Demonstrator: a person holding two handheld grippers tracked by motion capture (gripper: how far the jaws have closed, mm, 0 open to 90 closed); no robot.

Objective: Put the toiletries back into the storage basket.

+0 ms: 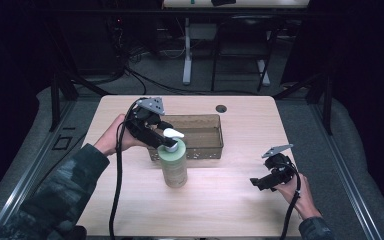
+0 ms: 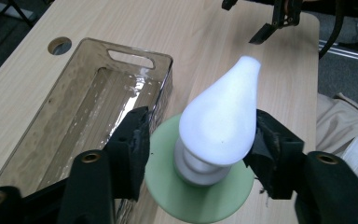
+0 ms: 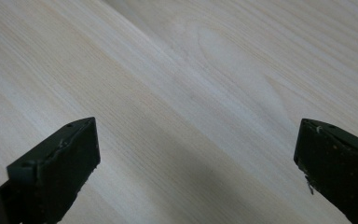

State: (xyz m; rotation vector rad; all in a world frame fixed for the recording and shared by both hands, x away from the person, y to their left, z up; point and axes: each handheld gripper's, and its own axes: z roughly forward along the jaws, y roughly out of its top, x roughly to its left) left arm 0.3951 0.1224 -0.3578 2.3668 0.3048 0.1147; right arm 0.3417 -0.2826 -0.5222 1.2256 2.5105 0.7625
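A pale green bottle (image 1: pixel 174 167) with a white pump head (image 2: pixel 219 112) stands upright on the wooden table, just in front of a clear brownish bin (image 1: pixel 211 149). My left gripper (image 1: pixel 167 142) comes in from the left at the level of the bottle's top. Its jaws straddle the pump (image 1: pixel 172 134). In the left gripper view (image 2: pixel 200 140) the right jaw lies against the pump head, and green cap shows between the left jaw and the white neck. My right gripper (image 1: pixel 258 183) rests low near the table's right front, its jaws wide apart over bare wood (image 3: pixel 196 154).
The bin (image 2: pixel 140 56) looks empty and has a handle slot in its far wall. A round cable hole (image 1: pixel 221 108) sits in the table behind it. Table legs and cables stand on the dark floor beyond. The right gripper (image 2: pixel 270 28) shows across the table.
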